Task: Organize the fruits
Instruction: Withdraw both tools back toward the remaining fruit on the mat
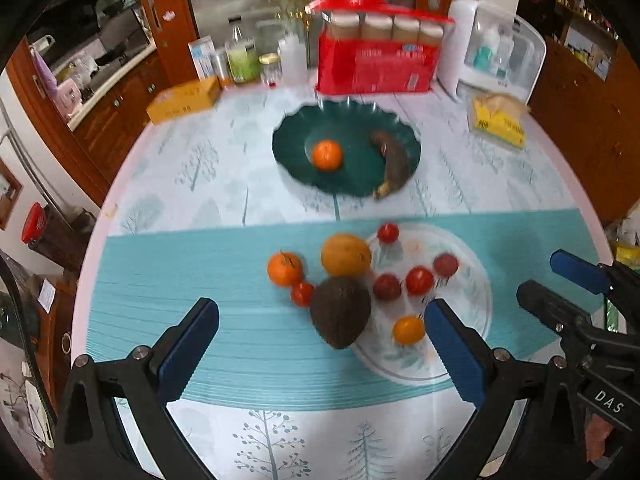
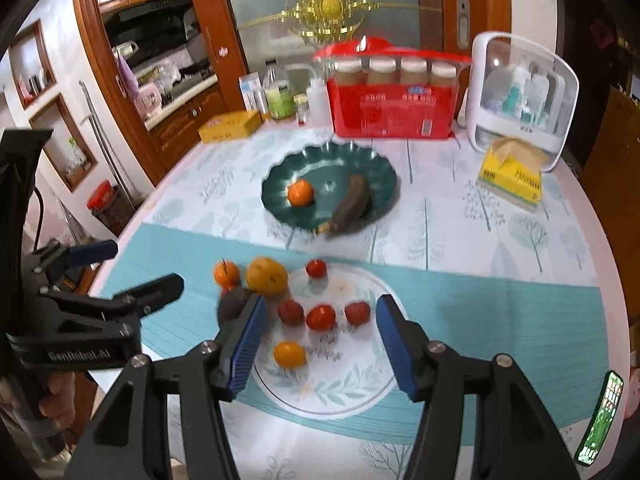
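Observation:
A dark green plate (image 1: 292, 152) at mid-table holds an orange (image 1: 327, 155) and a browned banana (image 1: 394, 164). Nearer me, a pale patterned plate (image 1: 460, 344) carries several red tomatoes (image 1: 419, 280) and a yellow one (image 1: 408, 330). Beside it on the teal mat lie an avocado (image 1: 340, 312), a yellow-orange fruit (image 1: 346, 255), a tangerine (image 1: 285, 269) and a small tomato (image 1: 302, 293). My left gripper (image 1: 320, 308) hangs open above the avocado, holding nothing. My right gripper (image 2: 322, 304) is open over the pale plate (image 2: 340, 392), its pads apart from the tomatoes (image 2: 321, 317).
Along the table's far side stand a red box of jars (image 1: 376, 64), a white lidded container (image 1: 496, 52), bottles (image 1: 242, 60) and a yellow box (image 1: 184, 100). A yellow tissue pack (image 1: 498, 120) lies at the right. A lit phone (image 2: 600, 416) sits near the right edge.

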`<state>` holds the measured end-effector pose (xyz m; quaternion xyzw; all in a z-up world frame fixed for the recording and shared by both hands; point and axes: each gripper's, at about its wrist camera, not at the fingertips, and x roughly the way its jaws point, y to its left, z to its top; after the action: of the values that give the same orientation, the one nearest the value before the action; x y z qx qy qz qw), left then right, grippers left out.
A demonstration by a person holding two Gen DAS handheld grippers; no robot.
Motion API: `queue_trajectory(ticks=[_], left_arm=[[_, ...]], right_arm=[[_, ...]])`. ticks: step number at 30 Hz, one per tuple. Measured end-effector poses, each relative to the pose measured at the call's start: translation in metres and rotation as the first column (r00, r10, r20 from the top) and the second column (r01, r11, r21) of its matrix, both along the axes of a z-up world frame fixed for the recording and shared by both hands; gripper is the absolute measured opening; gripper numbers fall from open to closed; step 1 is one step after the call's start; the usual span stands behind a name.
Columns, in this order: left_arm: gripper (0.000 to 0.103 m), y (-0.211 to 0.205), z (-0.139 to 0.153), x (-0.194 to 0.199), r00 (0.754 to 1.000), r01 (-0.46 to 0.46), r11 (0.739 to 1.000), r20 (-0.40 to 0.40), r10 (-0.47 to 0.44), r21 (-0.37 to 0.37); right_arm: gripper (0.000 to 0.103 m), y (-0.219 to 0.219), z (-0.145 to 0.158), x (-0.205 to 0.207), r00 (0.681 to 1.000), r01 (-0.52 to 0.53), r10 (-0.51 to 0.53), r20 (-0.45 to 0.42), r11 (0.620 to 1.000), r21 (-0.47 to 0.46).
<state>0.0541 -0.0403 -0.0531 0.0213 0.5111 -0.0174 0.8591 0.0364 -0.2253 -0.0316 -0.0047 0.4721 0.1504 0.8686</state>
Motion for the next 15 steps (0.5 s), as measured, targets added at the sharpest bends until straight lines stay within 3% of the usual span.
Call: queue_trajectory(ticks=[4,8,12,15], left_arm=[[0.102,0.000,-0.030,-0.002,0.999,0.033,0.999,-0.030,-0.032,0.034],[0.102,0.003,-0.053,-0.001,0.998,0.045,0.999,-0.051,-0.045,-0.006],[0.102,0.006,-0.069,0.005,0.999,0.029,1.000,-0.043,-0.029,-0.002],[0.102,0.007,-0.080,0.013,0.996,0.028,1.000,-0.080,-0.028,0.004]], right_arm=[[0.057,0.001,-0.038,-0.006,0.996,-0.017,0.017,-0.084,1.000,0.004],[0.057,0.008,-0.070,-0.009,0.987,-0.027,0.026,-0.160,1.000,-0.005],[0.057,0.017,-0.091,-0.010,0.976,-0.043,0.044,-0.214,0.999,0.009],[0.057,0.022,-0.102,-0.009,0.969,-0.049,0.051,-0.243,0.999,0.014]])
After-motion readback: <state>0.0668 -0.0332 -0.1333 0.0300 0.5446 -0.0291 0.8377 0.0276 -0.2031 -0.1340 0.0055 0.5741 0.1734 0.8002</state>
